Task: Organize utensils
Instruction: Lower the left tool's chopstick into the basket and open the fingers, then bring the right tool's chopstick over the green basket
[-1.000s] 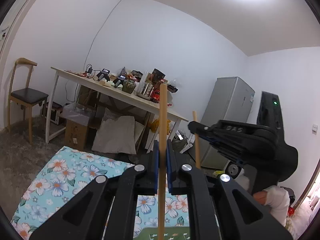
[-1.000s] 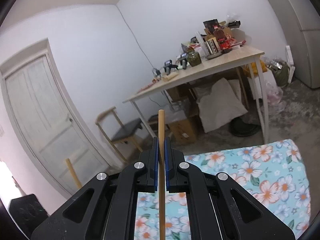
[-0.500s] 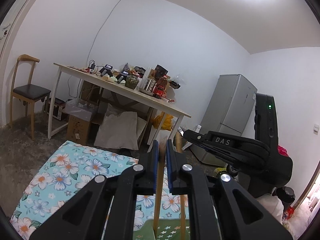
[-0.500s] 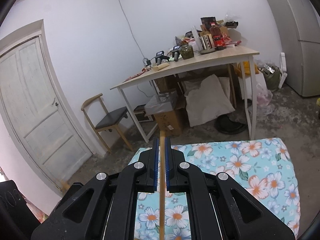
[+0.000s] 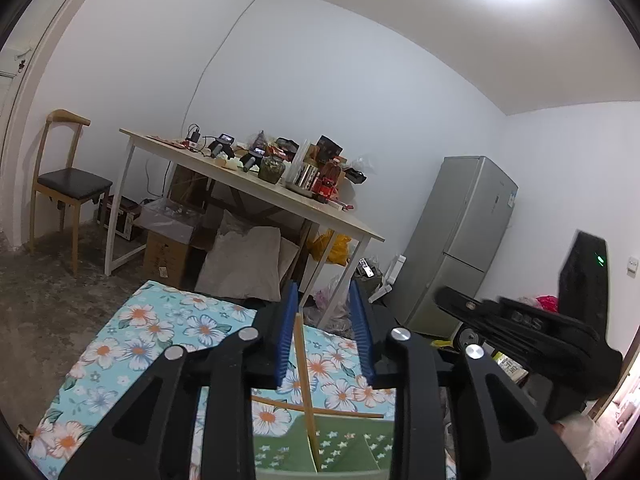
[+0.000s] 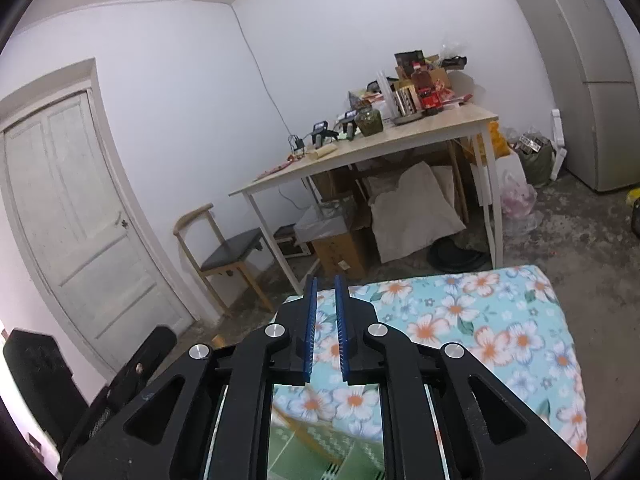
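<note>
My left gripper (image 5: 325, 292) is open with its blue pads apart. Between and below them, one wooden chopstick (image 5: 307, 392) leans upright in a green container (image 5: 320, 446) below; a second chopstick (image 5: 320, 407) lies across its rim. My right gripper (image 6: 325, 280) is open with a narrow gap and holds nothing. Under it a chopstick (image 6: 308, 436) lies slanted in the green container (image 6: 320, 448). The right gripper also shows in the left wrist view (image 5: 520, 332).
The container stands on a surface with a blue floral cloth (image 5: 132, 344), also in the right wrist view (image 6: 500, 332). Beyond are a cluttered wooden table (image 5: 256, 188), a chair (image 5: 68, 180), a grey fridge (image 5: 460, 240), a white door (image 6: 68, 216).
Both grippers opened and let go of their chopsticks, which dropped into the green container. Both grippers tilted down towards the floral cloth.
</note>
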